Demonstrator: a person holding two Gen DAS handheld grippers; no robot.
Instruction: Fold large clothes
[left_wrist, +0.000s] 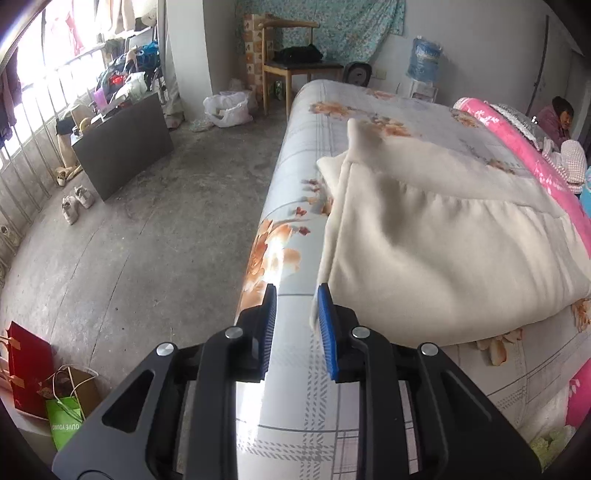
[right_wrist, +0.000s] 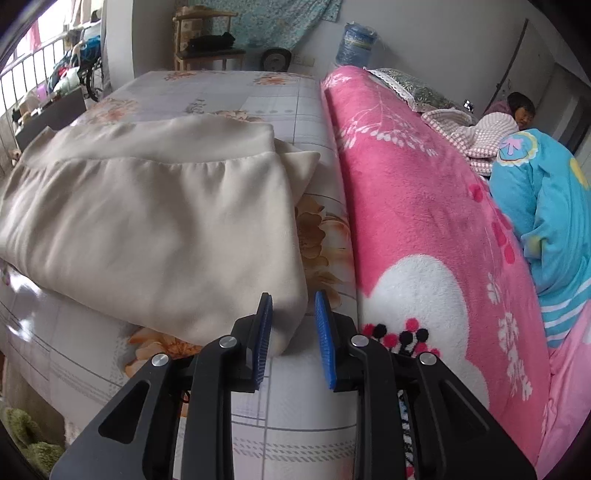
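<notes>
A large cream garment (left_wrist: 424, 240) lies folded in a thick rectangle on the floral grey bedsheet (left_wrist: 295, 387), near the bed's left edge. My left gripper (left_wrist: 296, 291) is open at the garment's near left corner. A thin flap of cream cloth touches the inside of its right pad, and bare sheet shows through the gap. In the right wrist view the same garment (right_wrist: 147, 221) fills the left half. My right gripper (right_wrist: 293, 299) is open at its near right corner. The fold's tip reaches into the gap beside the left pad but is not pinched.
A pink fleece blanket (right_wrist: 424, 203) lies along the garment's right side, with a blue quilt (right_wrist: 546, 221) beyond. A person (right_wrist: 521, 110) sits at the far right. Left of the bed are concrete floor (left_wrist: 166, 221), a dark cabinet (left_wrist: 125, 147), shoes (left_wrist: 77, 203), paper bags (left_wrist: 37, 380) and a wooden chair (left_wrist: 291, 62).
</notes>
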